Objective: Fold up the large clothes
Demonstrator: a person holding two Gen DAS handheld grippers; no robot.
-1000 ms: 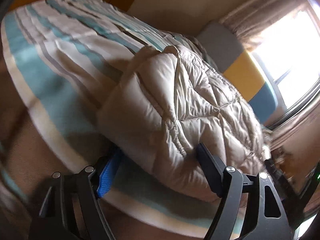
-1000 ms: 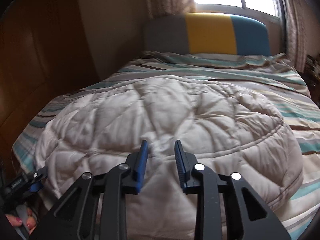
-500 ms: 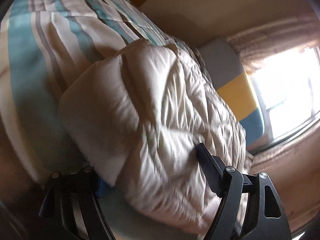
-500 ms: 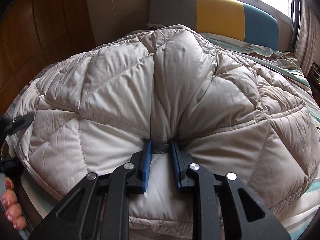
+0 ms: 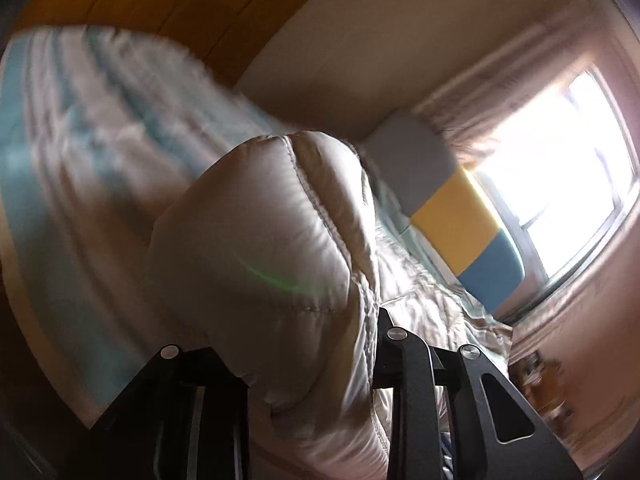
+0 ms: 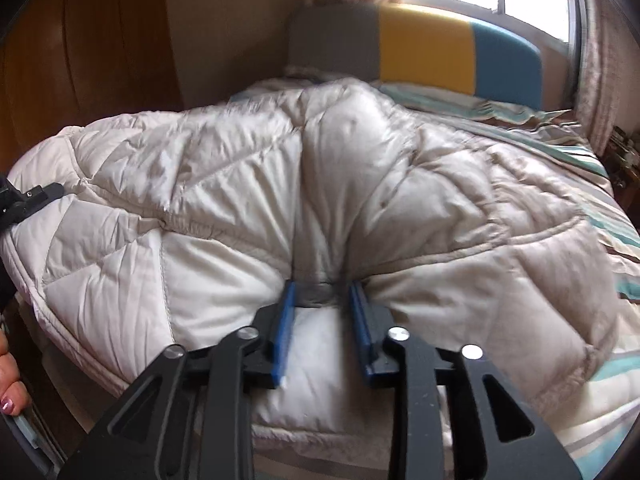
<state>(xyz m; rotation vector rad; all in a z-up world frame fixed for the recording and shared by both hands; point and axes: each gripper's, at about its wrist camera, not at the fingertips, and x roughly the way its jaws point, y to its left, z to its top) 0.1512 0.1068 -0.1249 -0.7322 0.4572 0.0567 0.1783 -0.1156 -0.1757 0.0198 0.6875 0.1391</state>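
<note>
Quilted coat (image 6: pixel 400 208) lying on striped bed (image 6: pixel 600 168), filling middle of right view.

Left gripper (image 5: pixel 296 340) fingers, having just been closing, clamping puffy edge fold at lower centre of frame.

Right gripper (image 6: pixel 322 292) fingers, having just been easing apart, pinching gathered ridge at near hem.

Coat looking light, soft, bulky, slick-shelled; likely springing back. Stitched hem seams seeming firmest hold.

Left claw (image 5: pixel 304 344): jaws have just been closing, now clamped on a thick fold of quilted fabric, pads hidden by it. Right claw (image 6: pixel 322 312): jaws have just been opening slightly; blue pads (image 6: pixel 282 332) press a gathered pinch of fabric. Fingers (image 6: pixel 10 384) show at the right view's left edge.
</note>
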